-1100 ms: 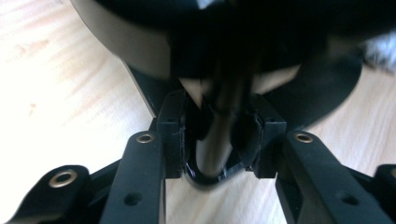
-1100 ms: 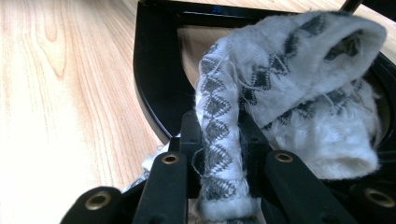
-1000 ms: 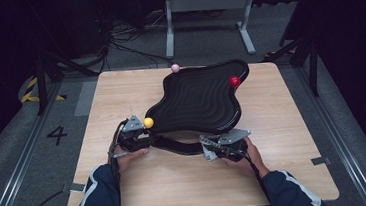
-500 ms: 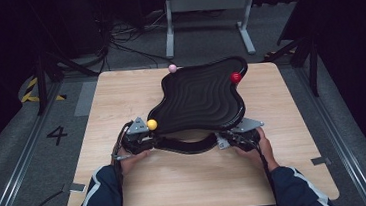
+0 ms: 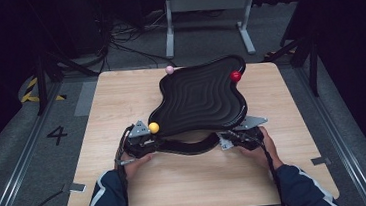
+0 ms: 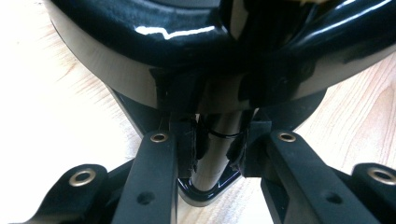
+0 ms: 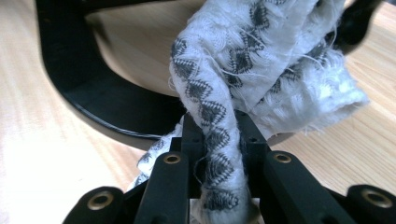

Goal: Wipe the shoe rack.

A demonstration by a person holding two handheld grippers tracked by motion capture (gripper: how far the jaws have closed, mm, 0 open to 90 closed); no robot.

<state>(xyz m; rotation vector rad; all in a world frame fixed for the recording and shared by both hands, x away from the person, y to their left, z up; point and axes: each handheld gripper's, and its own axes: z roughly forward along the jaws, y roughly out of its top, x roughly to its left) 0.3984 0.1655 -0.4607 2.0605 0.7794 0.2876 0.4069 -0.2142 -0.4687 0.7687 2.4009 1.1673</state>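
While both grippers are clamped at the near edge, the scene is set out as follows.

Work in hand: a black wavy tray point(image 5: 201, 99) is held at its near end by two hand-held grippers, apparently to be tilted or carried.

Tray position: it lies on the wooden table point(image 5: 281, 104), its long axis running from near left to far right; the far end is seen close to the table's far edge.

Left gripper point(image 5: 141, 139): pressed together on a black handle bar point(image 6: 219, 144) under the tray's glossy rim, as seen in the left gripper view.

Right gripper point(image 5: 239, 137): pinched on a strip of white patterned cloth point(image 7: 215, 140) wrapped at the tray's black frame, as seen in the right gripper view.

Balls: a yellow ball point(image 5: 153, 127) sits at the near left corner just beside the left gripper, a red ball point(image 5: 236, 76) at the far right rim, a pink ball point(image 5: 169, 69) at the far left edge.

Key relation: the tray stretches away from both grippers toward the far side, so its weight is judged to hang beyond the grips; the yellow ball is nearest the left hand, and an uneven lift could be expected to send the balls rolling.
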